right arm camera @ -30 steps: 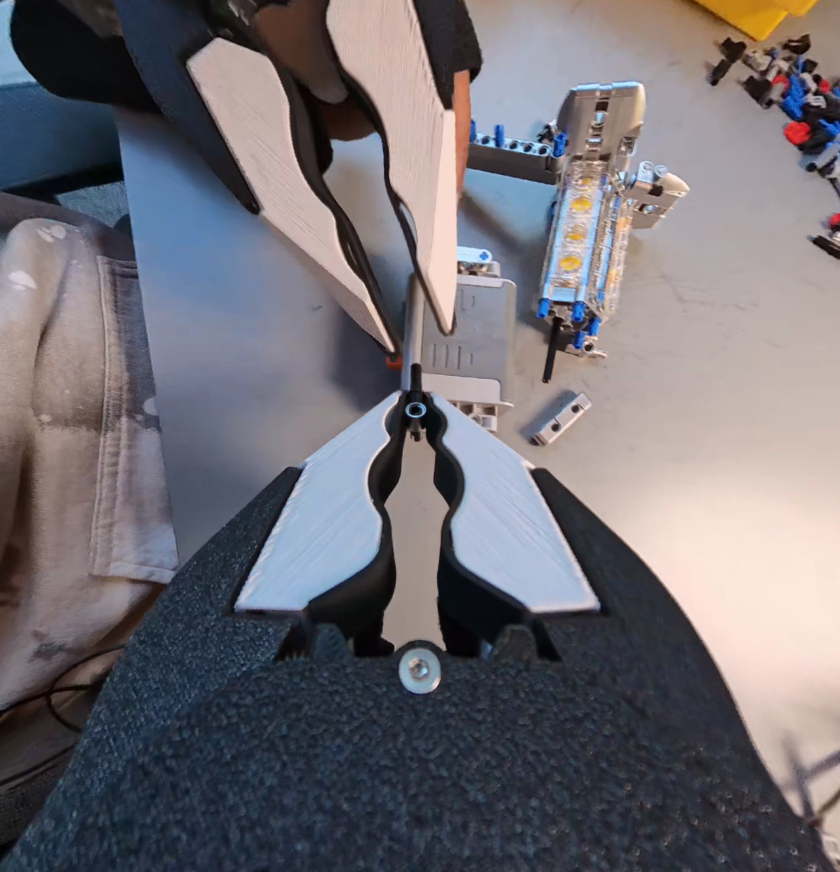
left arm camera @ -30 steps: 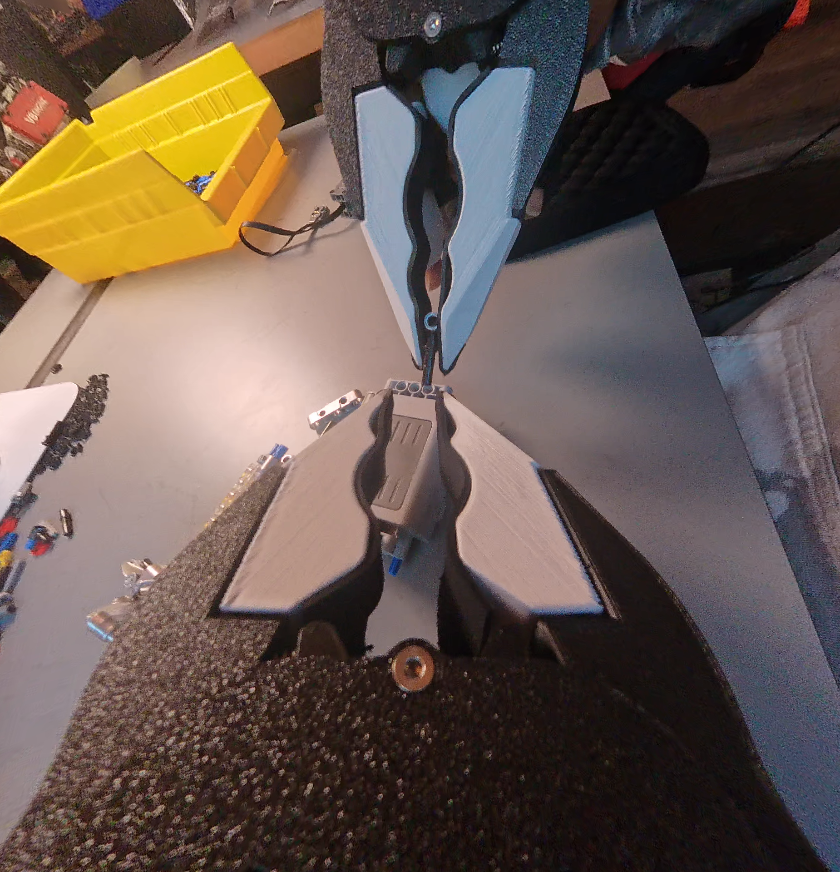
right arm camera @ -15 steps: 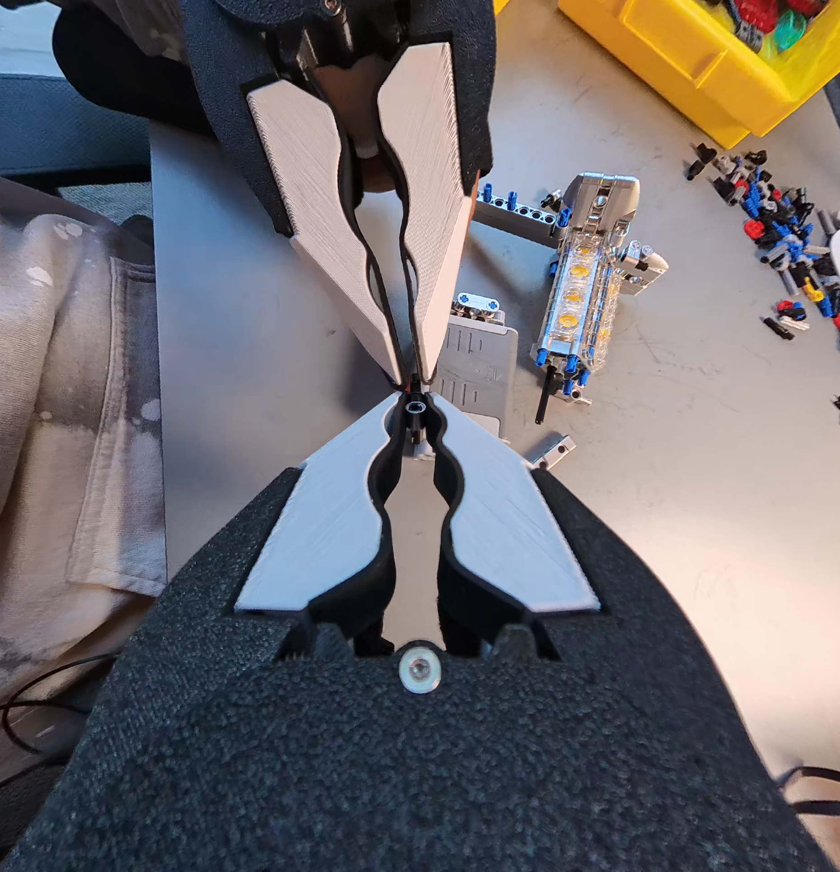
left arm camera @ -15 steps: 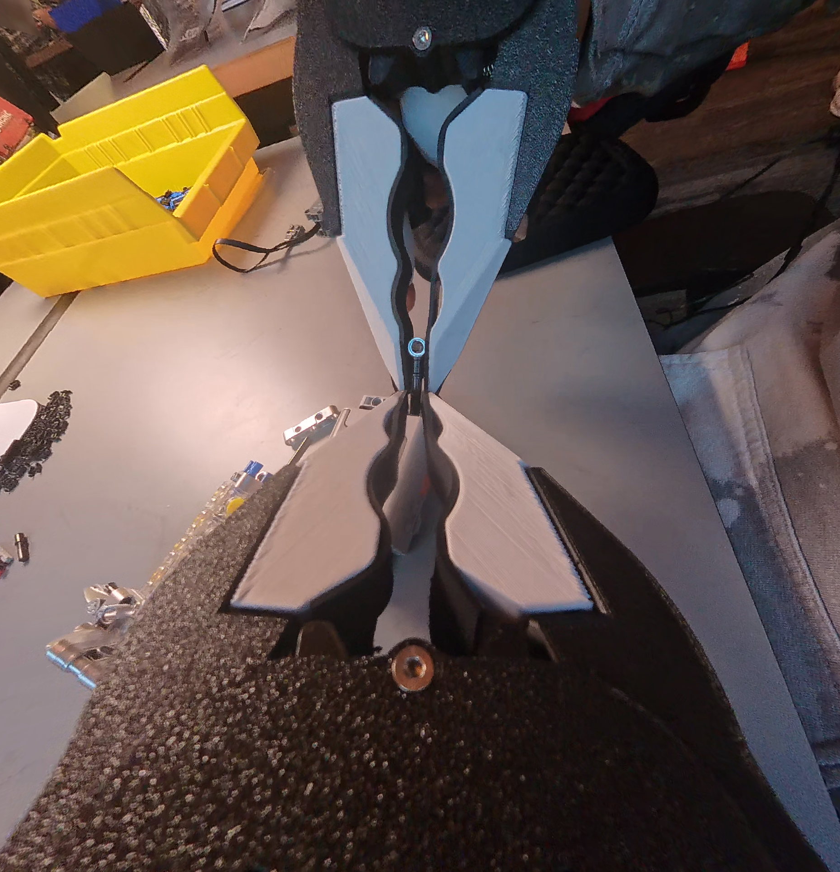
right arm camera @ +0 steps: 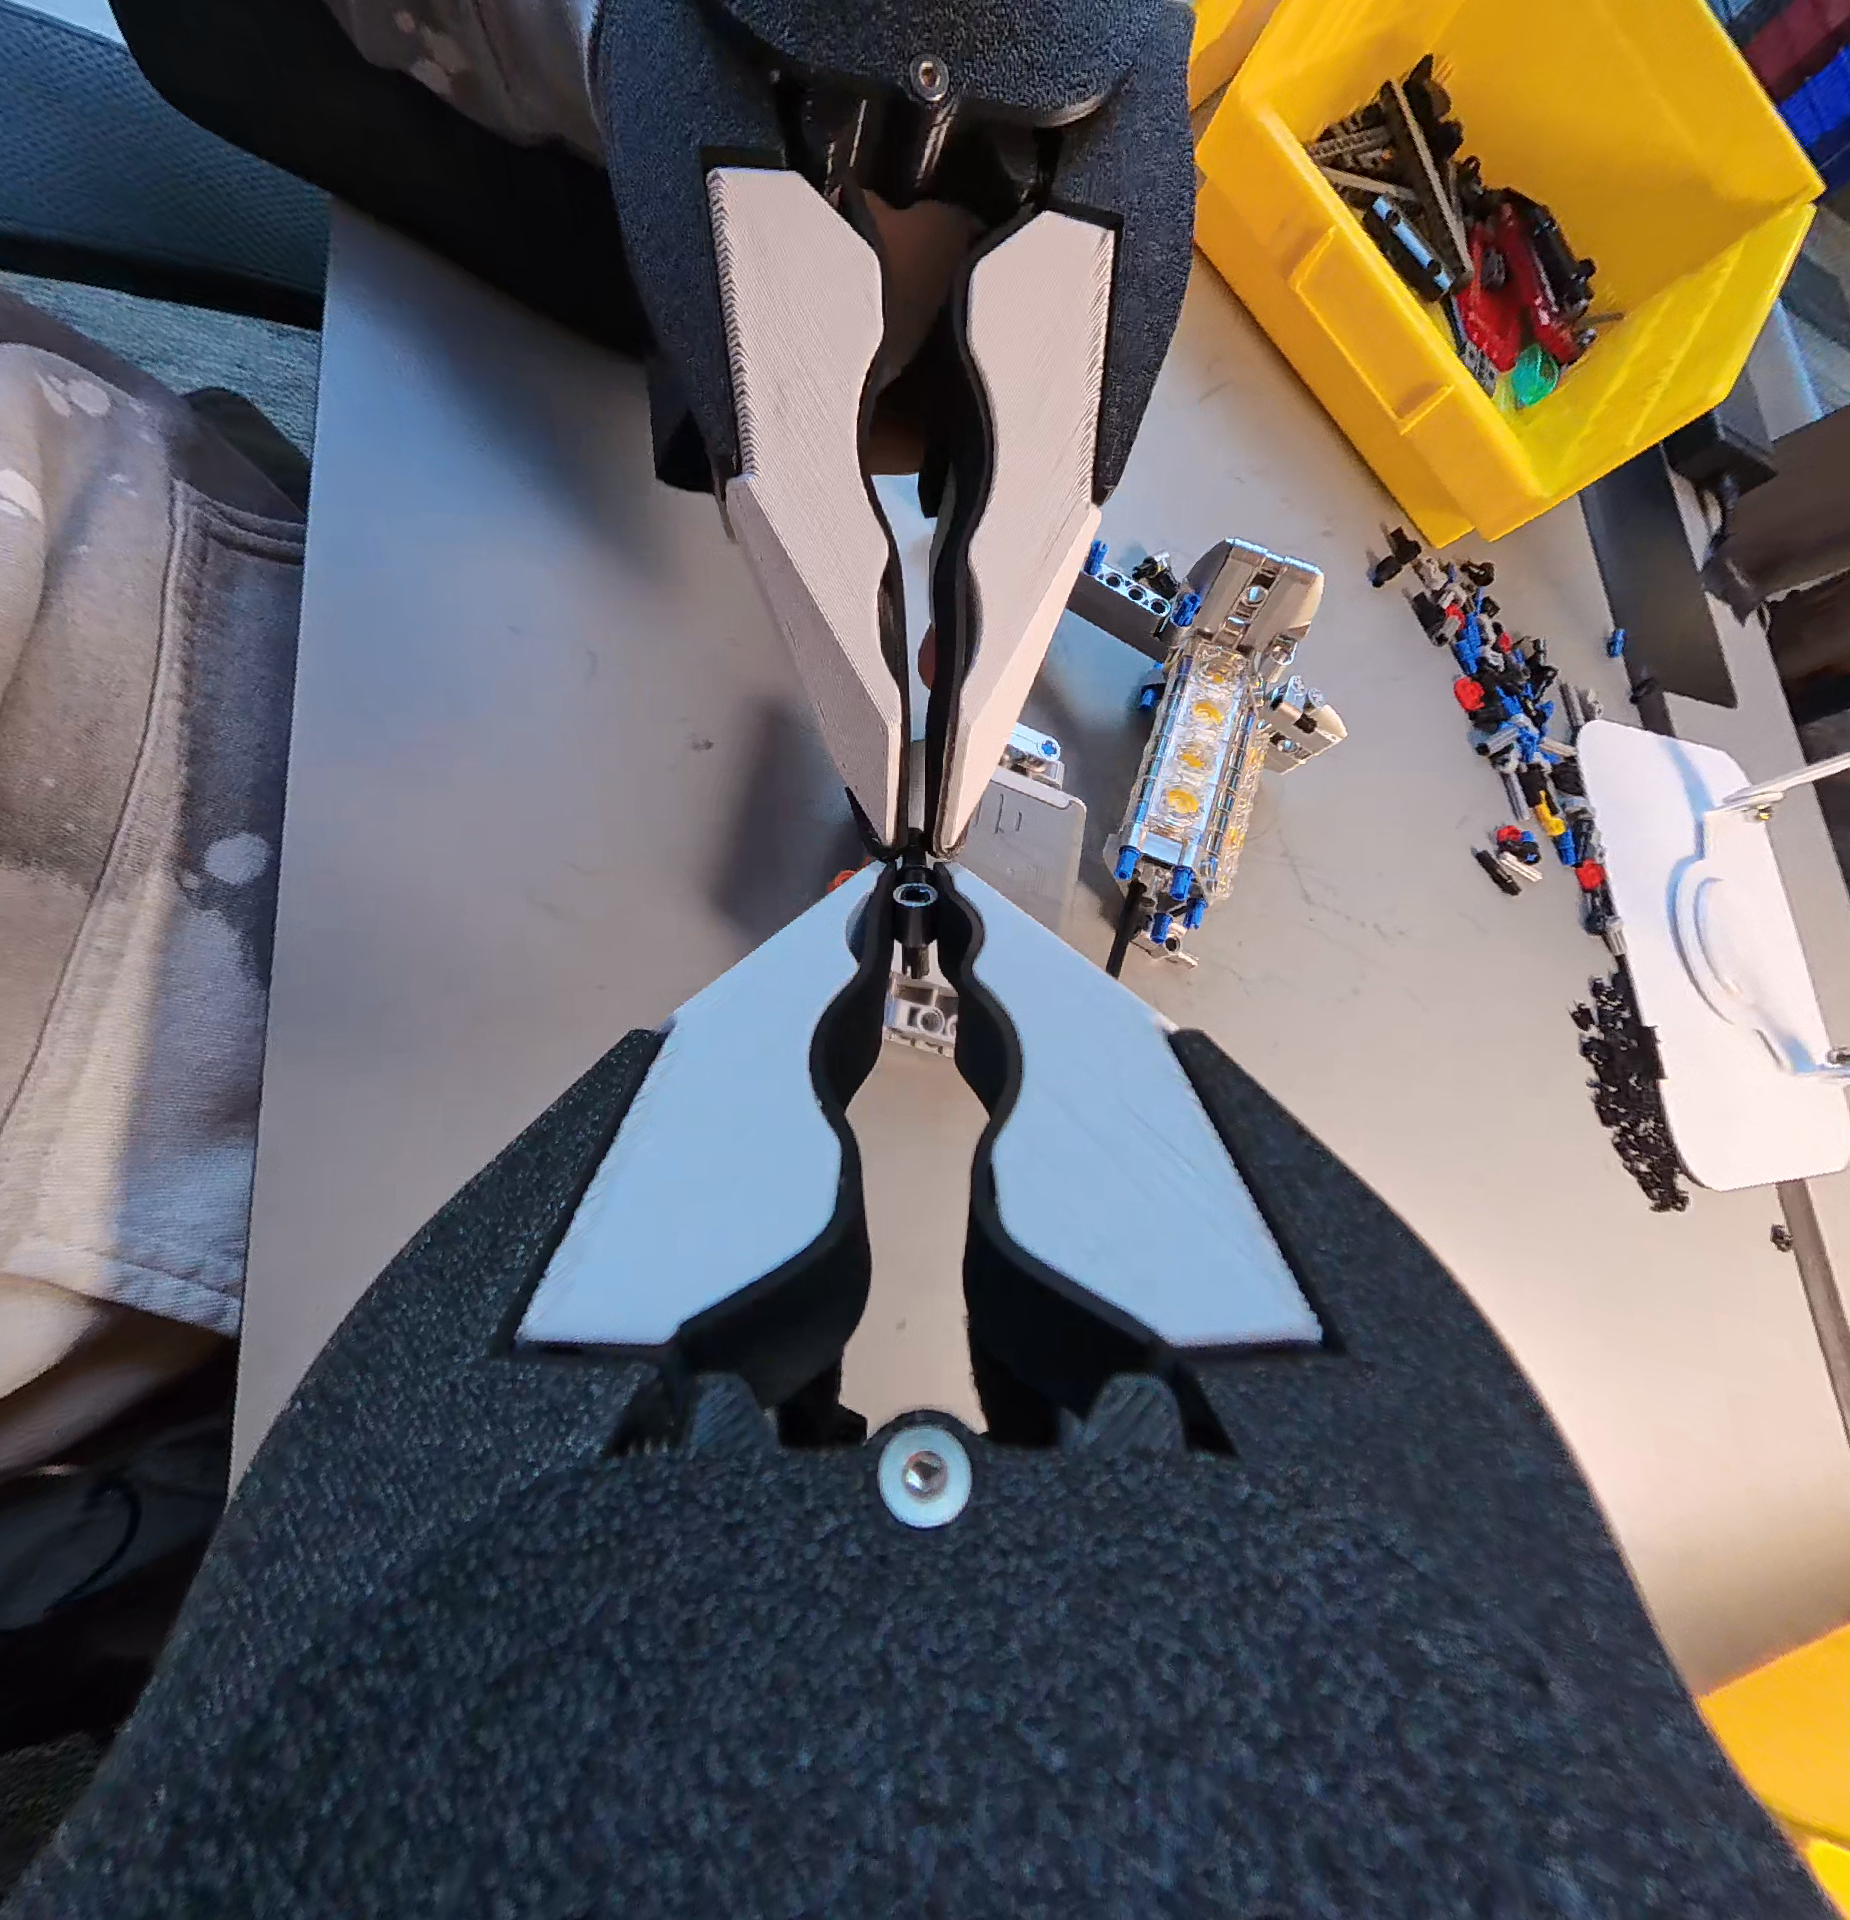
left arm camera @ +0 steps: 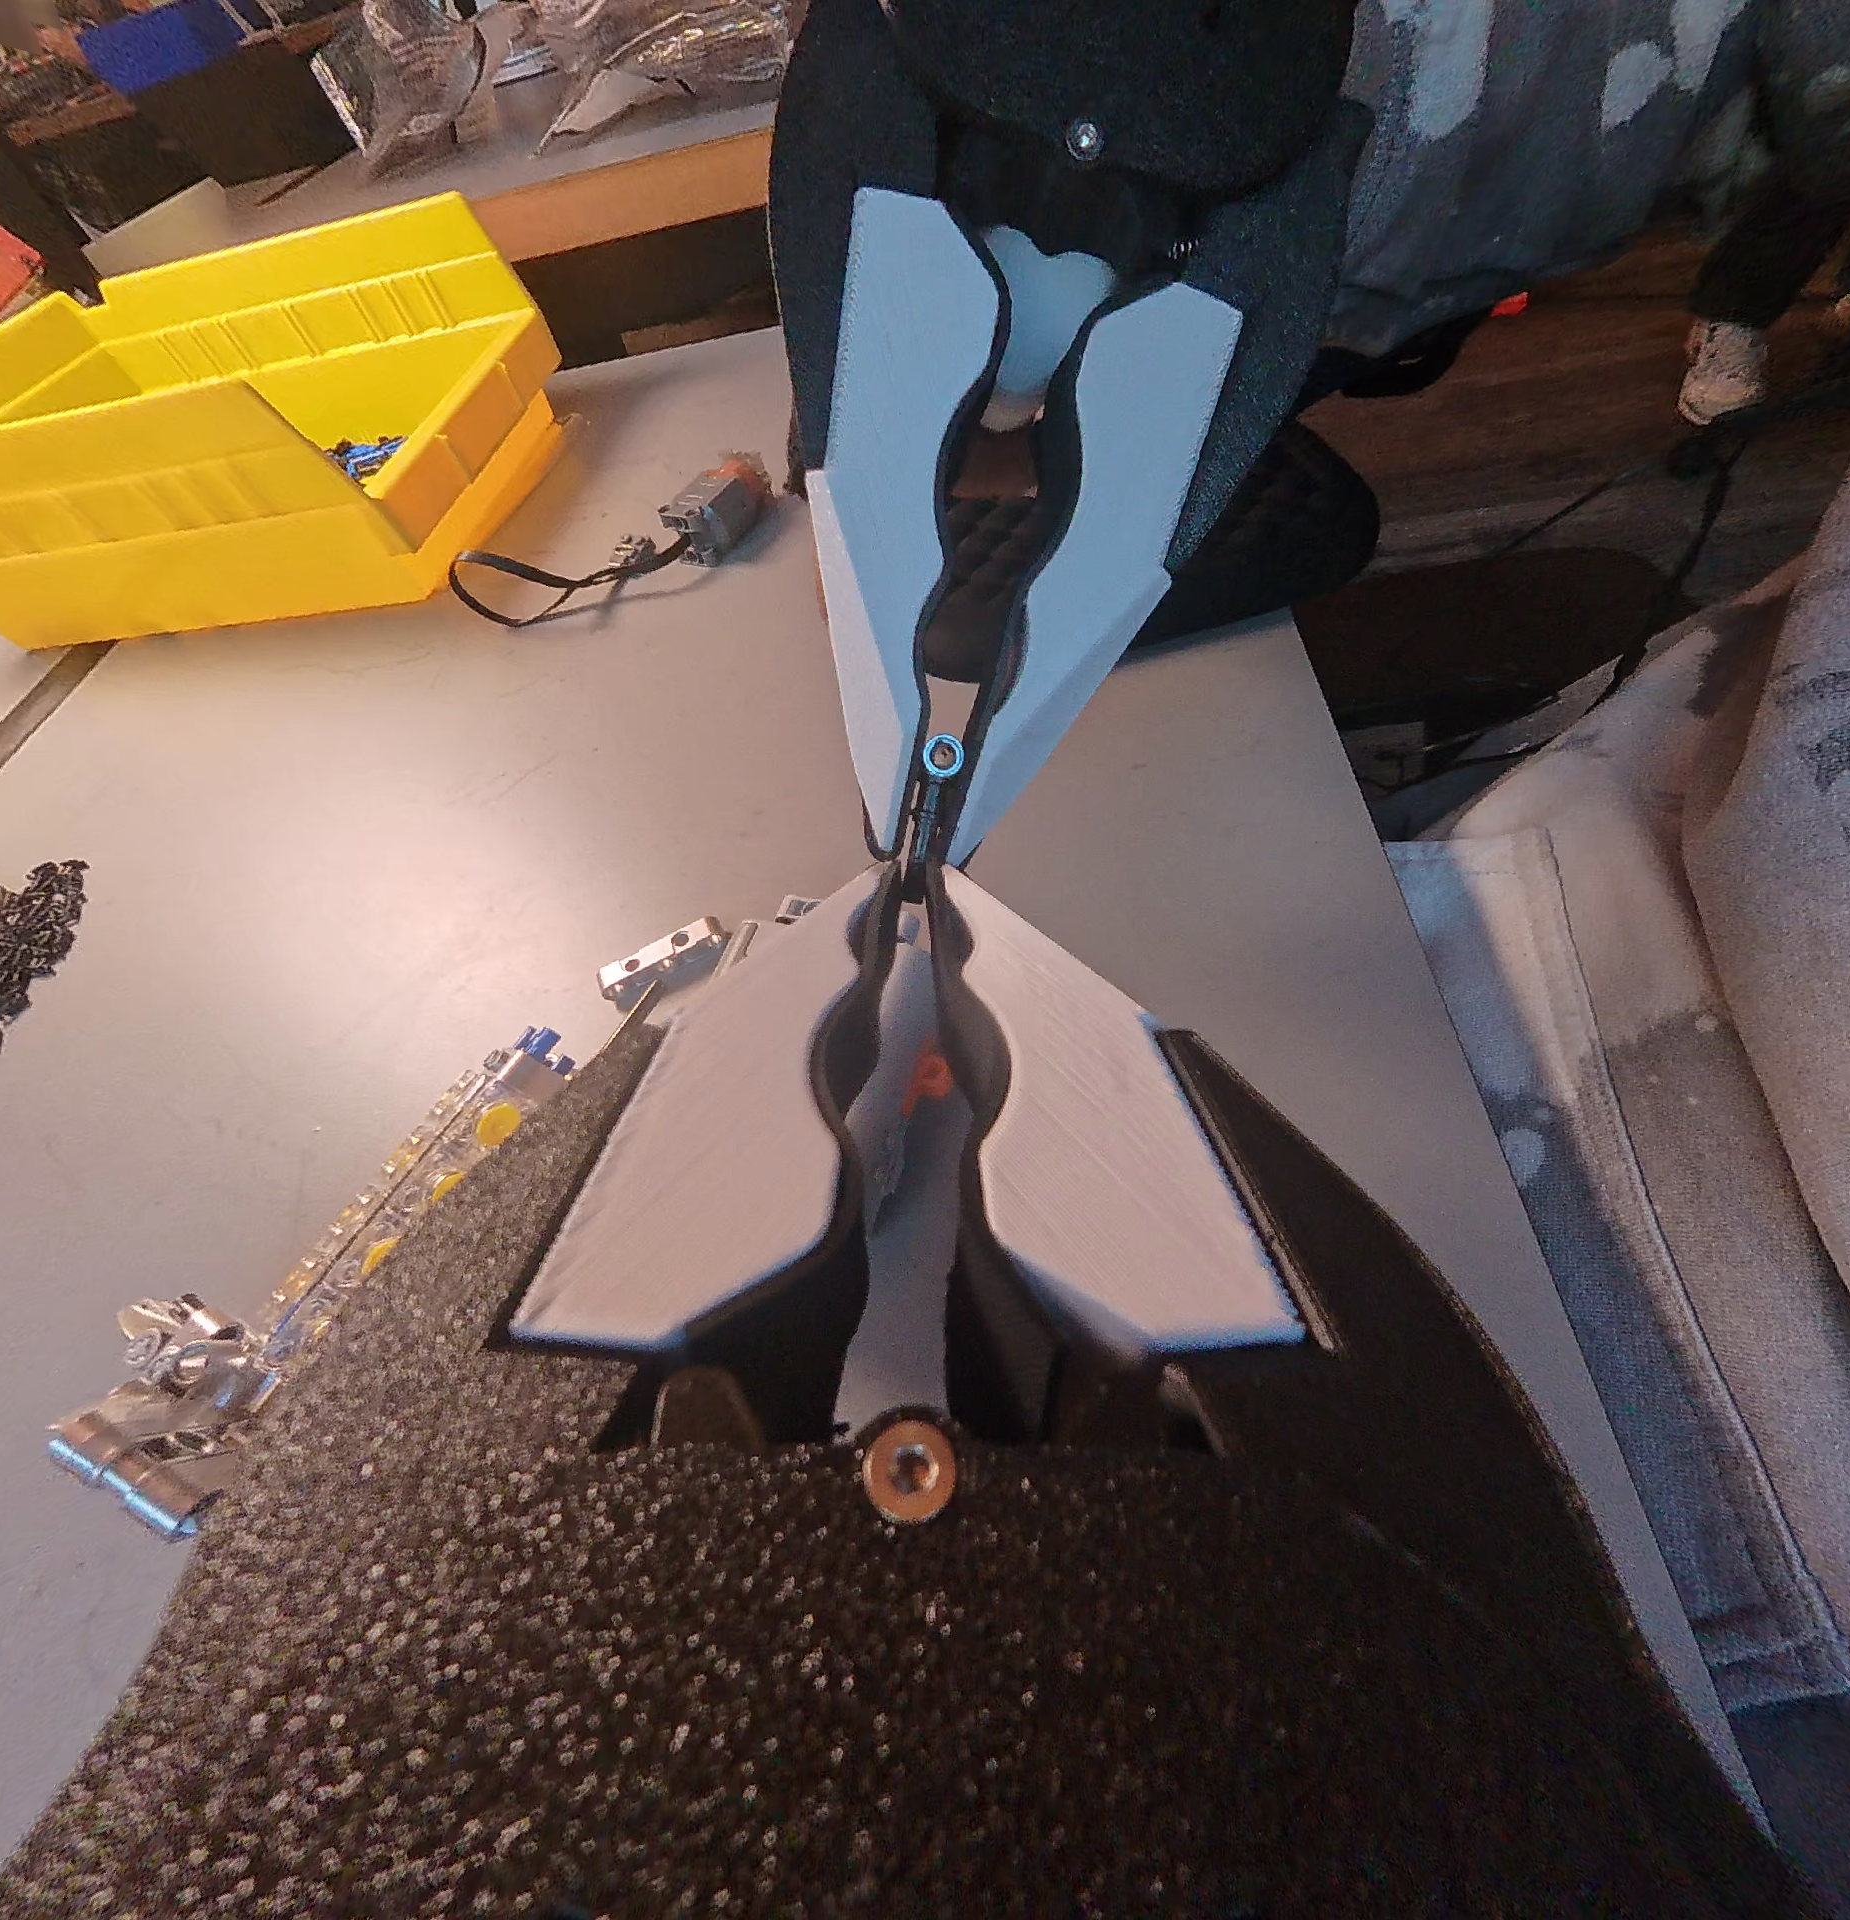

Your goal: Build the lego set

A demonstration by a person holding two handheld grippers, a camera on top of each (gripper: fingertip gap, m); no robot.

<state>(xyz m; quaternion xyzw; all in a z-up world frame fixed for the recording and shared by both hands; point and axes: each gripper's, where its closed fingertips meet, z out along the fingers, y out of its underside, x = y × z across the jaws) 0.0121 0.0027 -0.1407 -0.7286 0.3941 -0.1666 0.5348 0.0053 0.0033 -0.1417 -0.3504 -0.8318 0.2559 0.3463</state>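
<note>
Left claw: the left gripper (left arm camera: 908, 883) has its two grey fingers squeezed together at the tips, pinching one end of a thin black pin (left arm camera: 926, 821)
Right claw: the right gripper (right arm camera: 913, 883) has its fingers pressed together too, clamped on the same black pin (right arm camera: 913, 914) from the other side
How they meet: the two claws point at each other, tip to tip, up above the grey table (left arm camera: 381, 810)
The pin: it is small and dark, with a little blue ring (left arm camera: 942, 755) at the end inside the right claw; it sits just between the two pairs of tips
Under the claws: a grey box-shaped block (right arm camera: 1035, 842) lies on the table right below, with a bit of orange (left arm camera: 929, 1075) showing on it
Nearby: a long see-through brick build with yellow dots and blue pegs (right arm camera: 1207, 769) lies beside the grey block; a small grey bar with holes (left arm camera: 663, 951) is near it
Far side: a yellow bin (left arm camera: 225, 457), and a small grey motor with a black wire (left arm camera: 713, 514) next to it
Other bin: a yellow bin full of dark and red parts (right arm camera: 1503, 260)
Loose bits: a scatter of tiny black, blue and red pieces (right arm camera: 1513, 707) next to a white plate (right arm camera: 1710, 966)
</note>
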